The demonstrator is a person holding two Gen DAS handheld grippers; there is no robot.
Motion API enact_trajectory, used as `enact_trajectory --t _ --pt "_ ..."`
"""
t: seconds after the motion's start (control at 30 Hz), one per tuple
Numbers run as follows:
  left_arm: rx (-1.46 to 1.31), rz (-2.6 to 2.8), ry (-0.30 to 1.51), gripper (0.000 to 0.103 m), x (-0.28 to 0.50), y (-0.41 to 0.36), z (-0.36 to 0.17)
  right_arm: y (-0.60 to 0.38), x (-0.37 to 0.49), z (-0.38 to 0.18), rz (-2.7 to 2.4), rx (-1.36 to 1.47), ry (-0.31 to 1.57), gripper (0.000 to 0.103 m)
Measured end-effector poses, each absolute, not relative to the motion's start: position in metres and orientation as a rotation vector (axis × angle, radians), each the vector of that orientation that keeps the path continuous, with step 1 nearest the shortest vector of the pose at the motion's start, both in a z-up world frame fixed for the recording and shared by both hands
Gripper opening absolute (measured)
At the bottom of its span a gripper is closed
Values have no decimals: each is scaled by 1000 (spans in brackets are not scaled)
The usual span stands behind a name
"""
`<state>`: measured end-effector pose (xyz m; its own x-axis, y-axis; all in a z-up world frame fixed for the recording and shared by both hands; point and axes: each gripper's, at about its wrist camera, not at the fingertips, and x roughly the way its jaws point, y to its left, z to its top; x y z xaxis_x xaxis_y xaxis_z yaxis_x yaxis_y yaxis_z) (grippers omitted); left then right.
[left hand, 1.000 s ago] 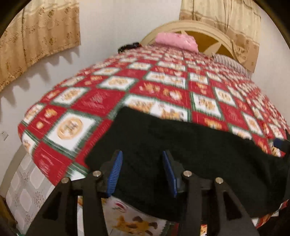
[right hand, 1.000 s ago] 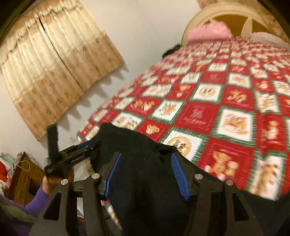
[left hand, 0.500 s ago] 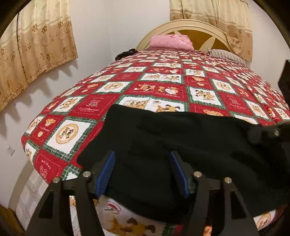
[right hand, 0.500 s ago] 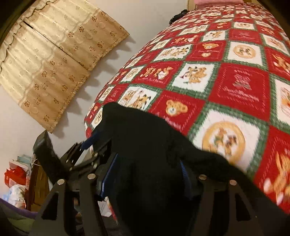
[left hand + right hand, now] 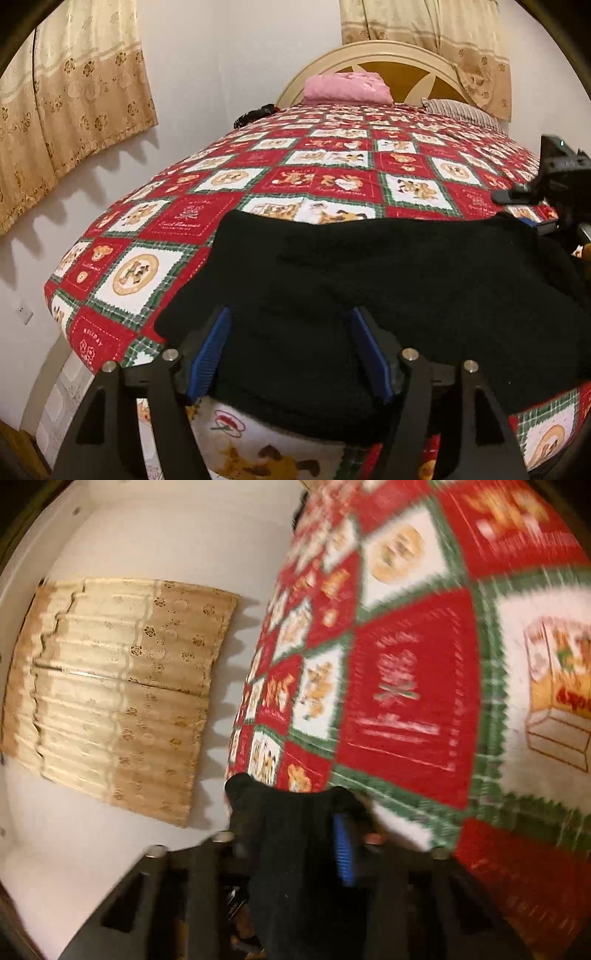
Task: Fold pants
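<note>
Pants [image 5: 388,280]: black, spread across the quilted bed's [image 5: 325,177] near edge, ready for folding. Left tongs [image 5: 291,354]: spread and opening, cloth between but unpinched. Right tongs [image 5: 295,849]: closing on a bunched pants fold, apparently to carry it over.

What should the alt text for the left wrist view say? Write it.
Black pants lie across the near end of a bed under a red, white and green patchwork quilt. The left gripper, opening, straddles the pants' near edge. A pink pillow rests against the headboard.
</note>
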<state>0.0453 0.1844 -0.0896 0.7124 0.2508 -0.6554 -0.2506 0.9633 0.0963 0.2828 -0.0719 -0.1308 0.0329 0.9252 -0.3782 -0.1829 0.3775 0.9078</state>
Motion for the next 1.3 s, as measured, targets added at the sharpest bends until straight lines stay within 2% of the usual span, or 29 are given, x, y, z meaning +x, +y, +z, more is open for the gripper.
enact_trajectory --t 0.07,0.13,0.33,0.37,0.4,0.47,0.5,0.63,0.87,0.9,0.93,0.97,1.03,1.1,1.17,1.3 --pt "5 275 730 71 45 185 -89 -77 284 -128 1018 795 1268 26" --pt "2 274 732 71 46 186 -89 -89 279 -114 930 683 1257 28" --pt "1 304 722 73 46 182 -90 -185 231 -36 403 380 966 28" --pt "-2 307 725 74 47 182 -90 -198 224 -24 337 355 919 31" --pt "-5 309 727 74 47 182 -90 -217 215 -7 227 322 857 35" --pt "-10 315 733 76 49 182 -89 -253 210 14 30 281 794 73" --pt "-14 318 737 76 49 183 -89 -271 210 20 -74 263 784 76" --pt "-16 327 741 76 50 182 -89 -330 231 22 -303 188 812 76" --pt "-17 332 747 77 51 183 -89 -364 263 -39 -463 11 1043 76" --pt "-18 332 748 77 51 183 -89 -368 261 -38 -454 35 1042 75" --pt "-18 332 750 77 51 183 -89 -372 260 -40 -443 58 1043 66" --pt "-17 332 750 77 51 183 -89 -375 259 -38 -425 67 1045 43" --pt "-18 332 749 77 51 183 -89 -375 255 -34 -400 55 1047 14" --pt "-19 332 751 77 52 183 -89 -384 248 -25 -348 91 1045 6" --pt "-20 333 752 77 51 183 -89 -393 234 -11 -302 169 1007 6" --pt "-24 336 753 77 51 183 -89 -404 172 41 -170 271 794 6"
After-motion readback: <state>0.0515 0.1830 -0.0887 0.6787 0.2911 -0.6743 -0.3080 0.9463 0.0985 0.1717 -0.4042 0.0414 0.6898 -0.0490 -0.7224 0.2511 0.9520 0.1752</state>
